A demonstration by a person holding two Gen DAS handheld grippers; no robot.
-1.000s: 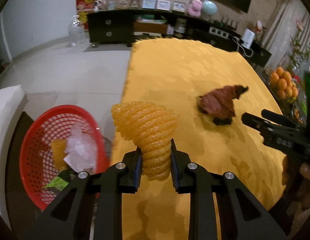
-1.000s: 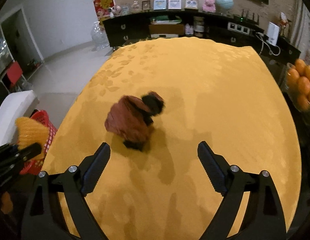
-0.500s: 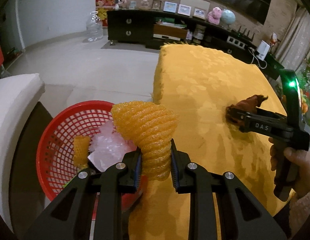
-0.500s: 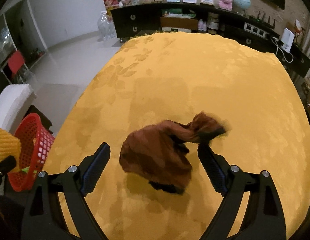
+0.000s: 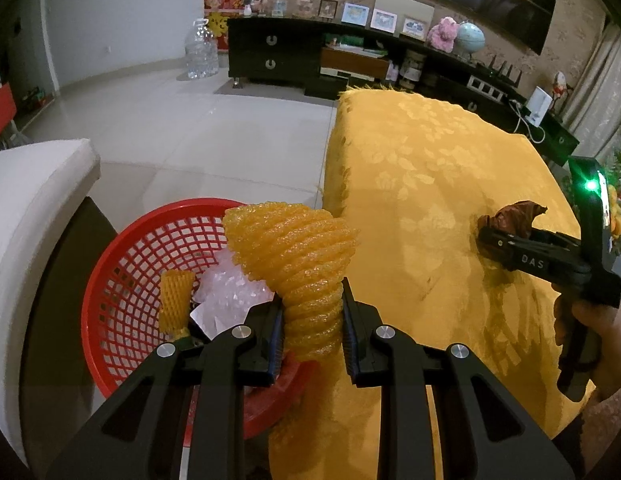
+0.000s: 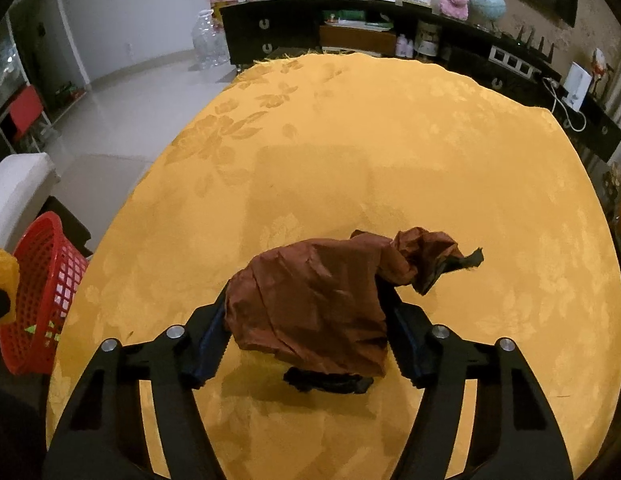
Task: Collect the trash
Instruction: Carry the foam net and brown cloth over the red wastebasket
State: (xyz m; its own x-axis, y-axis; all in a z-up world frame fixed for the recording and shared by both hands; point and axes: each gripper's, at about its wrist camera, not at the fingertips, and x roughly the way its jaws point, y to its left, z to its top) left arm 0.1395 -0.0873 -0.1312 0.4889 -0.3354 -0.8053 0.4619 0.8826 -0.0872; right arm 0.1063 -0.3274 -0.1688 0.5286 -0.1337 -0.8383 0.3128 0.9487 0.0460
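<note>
Gold floral cloth covers your worktop. Your left tongs clamp an orange foam fruit net above the red mesh plastic basket at lower left; your right tongs straddle a crumpled brown wrapper at lower centre, whether gripping it you cannot tell.

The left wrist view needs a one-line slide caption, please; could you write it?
Left gripper holds orange foam net above the red basket.
</note>
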